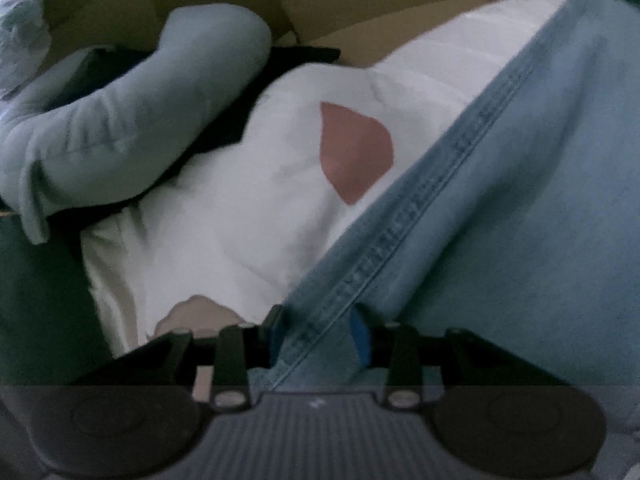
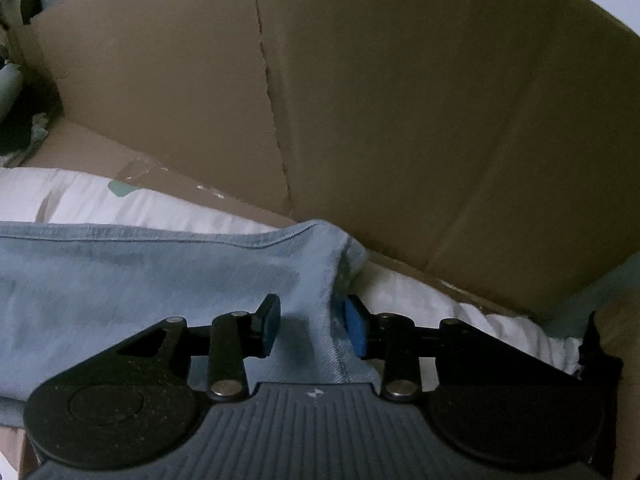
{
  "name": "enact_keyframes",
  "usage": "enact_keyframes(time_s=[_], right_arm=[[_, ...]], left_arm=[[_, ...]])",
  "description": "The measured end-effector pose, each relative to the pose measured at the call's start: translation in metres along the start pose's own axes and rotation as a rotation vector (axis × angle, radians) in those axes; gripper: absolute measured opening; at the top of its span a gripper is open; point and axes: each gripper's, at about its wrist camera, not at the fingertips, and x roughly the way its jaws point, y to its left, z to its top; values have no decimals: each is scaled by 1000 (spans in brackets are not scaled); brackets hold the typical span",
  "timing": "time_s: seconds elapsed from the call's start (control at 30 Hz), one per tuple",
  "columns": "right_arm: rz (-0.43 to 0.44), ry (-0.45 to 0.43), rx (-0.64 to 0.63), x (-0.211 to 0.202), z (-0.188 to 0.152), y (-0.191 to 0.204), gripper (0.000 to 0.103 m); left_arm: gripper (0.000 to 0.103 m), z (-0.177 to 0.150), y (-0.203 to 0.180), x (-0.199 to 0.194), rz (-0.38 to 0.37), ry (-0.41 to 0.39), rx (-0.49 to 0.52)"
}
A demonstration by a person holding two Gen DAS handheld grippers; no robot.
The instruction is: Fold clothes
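At the left end, the left hand-held gripper point(image 1: 316, 336) straddles the stitched seam of the light-blue jeans point(image 1: 500, 200). Its pads stand a little apart with the denim edge running up between them, and whether they press on the cloth I cannot tell (the fingers are half buried in the fold). From this gripper the seam runs away diagonally up and to the right, so the long axis of the jeans leads toward the other hand. The denim lies over a white garment with a pink patch point(image 1: 240, 200), and a pale rolled piece point(image 1: 132, 120) sits beyond it to the left.

At the right end, the right hand-held gripper point(image 2: 310, 326) has its blue pads apart, one either side of the hem corner of the jeans, clearly not clamped on it. The denim stretches away to the left from there. A cardboard box wall point(image 2: 400, 100) stands close behind.

Each hand is at its own end of the garment, so the coming fold most likely turns on bringing one end along that long axis to the other.
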Motion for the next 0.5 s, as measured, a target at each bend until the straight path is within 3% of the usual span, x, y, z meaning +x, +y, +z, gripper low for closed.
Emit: enact_keyframes(time_s=[0.33,0.5], right_arm=[[35,1,88,2,-15,4,43],[44,3,99,3,-18,1,43]], left_arm=[[36,-5,-14,13,33,-16,44],[17,-4,-19,12,78,-39,52]])
